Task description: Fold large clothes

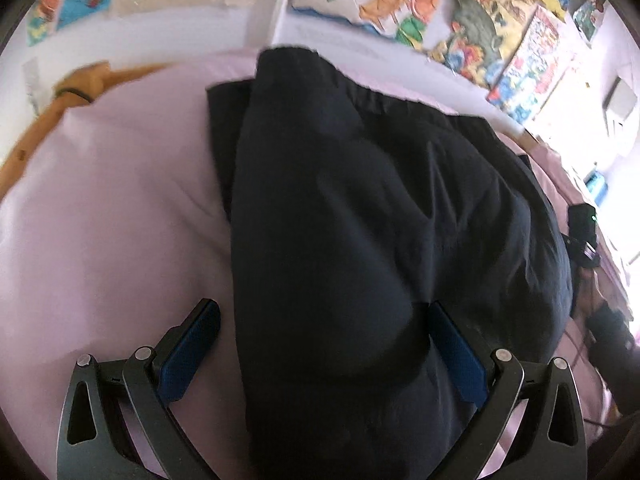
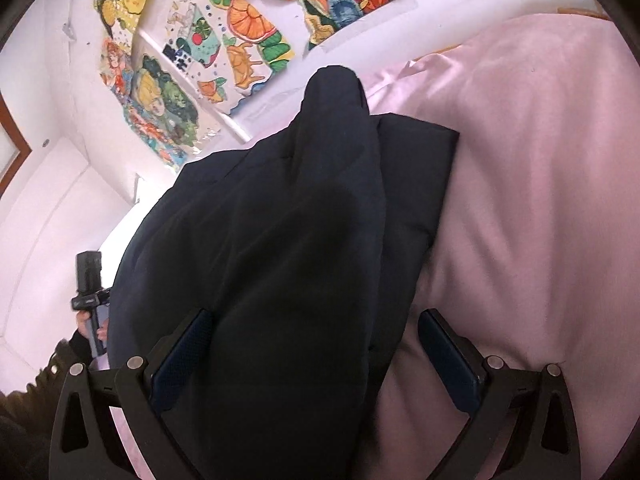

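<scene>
One dark navy garment (image 1: 360, 208) lies in a bulky, partly folded heap on a pink sheet (image 1: 112, 200) covering what looks like a bed; its near end runs out of view at the bottom of both wrist views, so its full outline and what kind of garment it is cannot be made out. In the left wrist view the left gripper (image 1: 324, 344) is spread wide, its two blue-padded fingers standing on either side of the cloth without pinching it. In the right wrist view the garment (image 2: 288, 248) passes likewise between the fingers of the right gripper (image 2: 316, 348), which is also spread wide and grasps nothing. Each view catches the other gripper only partly, behind the heap, held by a hand (image 2: 86, 322). Beyond the bed a white wall carries several colourful drawings (image 1: 472, 12), blurred. A wooden bed frame edge (image 1: 60, 108) shows at the far left.
</scene>
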